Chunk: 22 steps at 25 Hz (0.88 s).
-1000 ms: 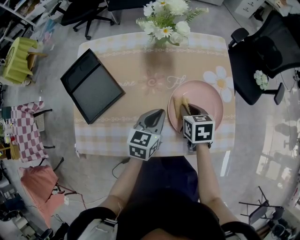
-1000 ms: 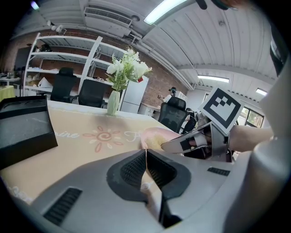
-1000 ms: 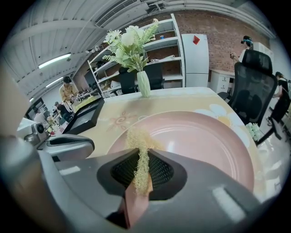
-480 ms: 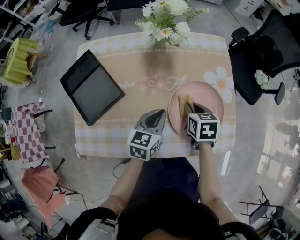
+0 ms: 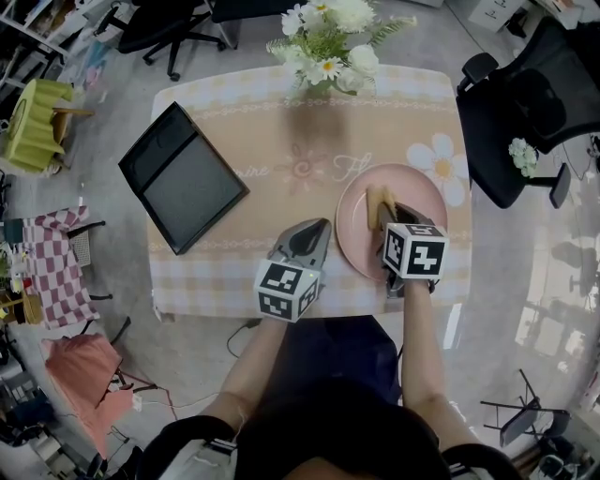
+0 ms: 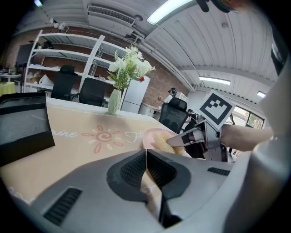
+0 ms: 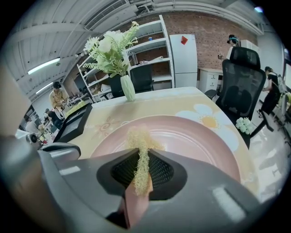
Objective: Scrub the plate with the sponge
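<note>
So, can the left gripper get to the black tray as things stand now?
Probably yes. The left gripper, its jaws shut and empty, is to the right of the black tray, and only bare tablecloth lies between them. It would have to open before gripping the tray.

right gripper (image 5: 386, 214) shifted rightward over the plate (image 5: 427, 190), sponge (image 5: 378, 197) dragged nearer the plate's centre

Bright, even indoor light. A ceiling strip light (image 6: 170, 11) blazes white high above the jaws of the left gripper (image 6: 146, 154). Both gripper views fisheye: black corners, bent edges; jaw bodies nearest the lens soft. Head view: faint shadow (image 5: 314, 127) before the flowers (image 5: 328, 37), far beyond the jaws; floor (image 5: 553, 281) sheen to their right.
</note>
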Tool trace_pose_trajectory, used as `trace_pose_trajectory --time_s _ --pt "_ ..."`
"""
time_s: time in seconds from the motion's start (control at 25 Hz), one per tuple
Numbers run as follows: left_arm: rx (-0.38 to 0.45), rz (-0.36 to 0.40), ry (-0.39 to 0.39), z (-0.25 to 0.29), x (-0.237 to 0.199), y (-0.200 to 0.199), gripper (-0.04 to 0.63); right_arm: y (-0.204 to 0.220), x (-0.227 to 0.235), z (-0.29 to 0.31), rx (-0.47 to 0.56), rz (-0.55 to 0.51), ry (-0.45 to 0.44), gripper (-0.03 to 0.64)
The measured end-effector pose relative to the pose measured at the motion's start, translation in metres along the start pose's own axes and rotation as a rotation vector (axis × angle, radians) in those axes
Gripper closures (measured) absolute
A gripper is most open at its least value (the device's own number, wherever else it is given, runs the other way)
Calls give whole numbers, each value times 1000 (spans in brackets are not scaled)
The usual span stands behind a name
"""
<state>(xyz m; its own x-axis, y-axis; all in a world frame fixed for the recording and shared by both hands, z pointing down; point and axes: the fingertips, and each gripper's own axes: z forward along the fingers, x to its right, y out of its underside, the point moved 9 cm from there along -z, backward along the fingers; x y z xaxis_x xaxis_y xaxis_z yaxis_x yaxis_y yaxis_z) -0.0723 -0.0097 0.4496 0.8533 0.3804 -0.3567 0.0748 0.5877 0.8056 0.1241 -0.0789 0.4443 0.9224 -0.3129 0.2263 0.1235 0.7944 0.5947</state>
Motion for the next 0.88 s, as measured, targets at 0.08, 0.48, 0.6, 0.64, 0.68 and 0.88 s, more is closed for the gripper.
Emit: trace_pose_trajectory --time_s 0.08,0.48,0.6,0.64,0.68,0.88 --pt "-2 1 -1 0 0 0 580 -1 2 0 1 6 1 560" --pt "-9 6 -3 1 -2 1 580 -4 15 -2 -3 11 42 560" --pt "-7 3 -4 1 -3 0 580 -6 18 -2 -9 5 58 559" --pt "-7 2 -4 1 -3 0 580 -6 18 -2 -11 3 61 559" --pt "-7 2 -4 0 -4 0 580 -7 19 -2 -13 1 64 560" --pt "-8 0 -3 0 -5 0 580 -8 22 -2 -20 -3 85 558"
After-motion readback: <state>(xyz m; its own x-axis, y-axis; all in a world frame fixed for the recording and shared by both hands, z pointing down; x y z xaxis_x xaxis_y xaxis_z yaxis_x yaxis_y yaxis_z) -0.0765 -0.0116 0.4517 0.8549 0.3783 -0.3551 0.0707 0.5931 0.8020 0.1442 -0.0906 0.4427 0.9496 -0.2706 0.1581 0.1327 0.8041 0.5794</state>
